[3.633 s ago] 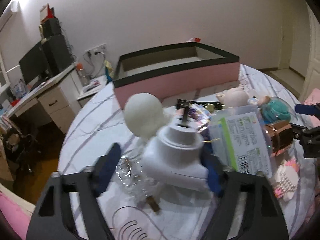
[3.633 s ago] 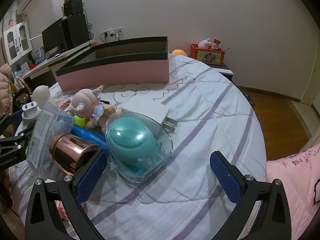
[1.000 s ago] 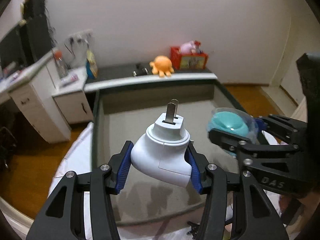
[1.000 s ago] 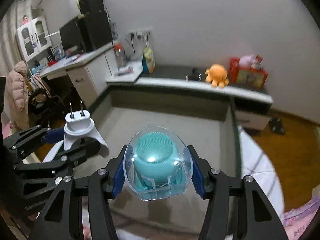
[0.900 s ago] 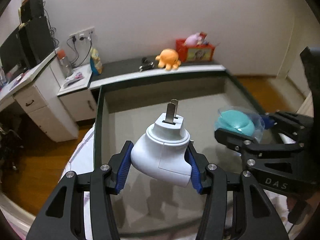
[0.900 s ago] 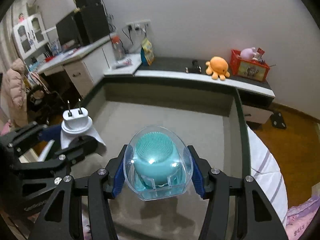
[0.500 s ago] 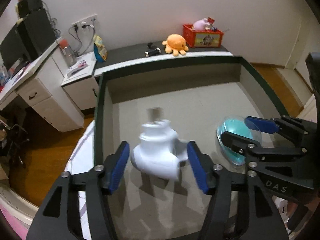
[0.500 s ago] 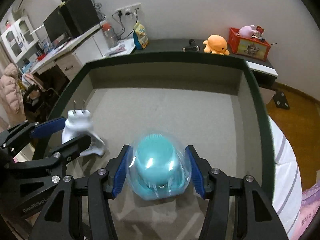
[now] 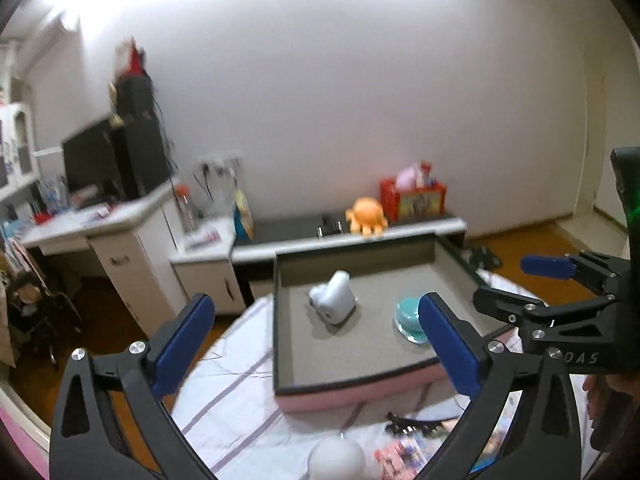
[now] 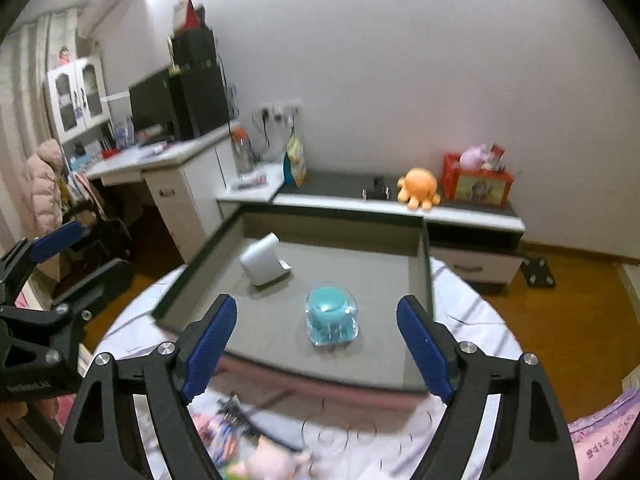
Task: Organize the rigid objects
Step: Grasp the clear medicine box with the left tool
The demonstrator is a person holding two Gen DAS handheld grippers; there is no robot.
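A pink box with a dark rim (image 9: 352, 386) (image 10: 424, 248) stands on the striped bed. Inside it lie a white plug adapter (image 9: 334, 302) (image 10: 262, 260) on its side and a teal brush in a clear dome case (image 9: 408, 318) (image 10: 331, 316). My left gripper (image 9: 316, 344) is open and empty, pulled back above the box's near left corner. My right gripper (image 10: 316, 340) is open and empty, above the near edge of the box; it also shows at the right of the left wrist view (image 9: 516, 284).
Loose items lie on the bed before the box: a white ball (image 9: 336, 460), a black clip (image 9: 412, 426), a doll (image 10: 272, 460). Behind the box stand a low shelf with an orange octopus toy (image 10: 418, 188), a red box (image 10: 476, 182) and a desk (image 10: 168, 164).
Both grippers have opened and let go of the adapter and the teal brush case, which now lie in the box. Both grippers have pulled back and up from the box.
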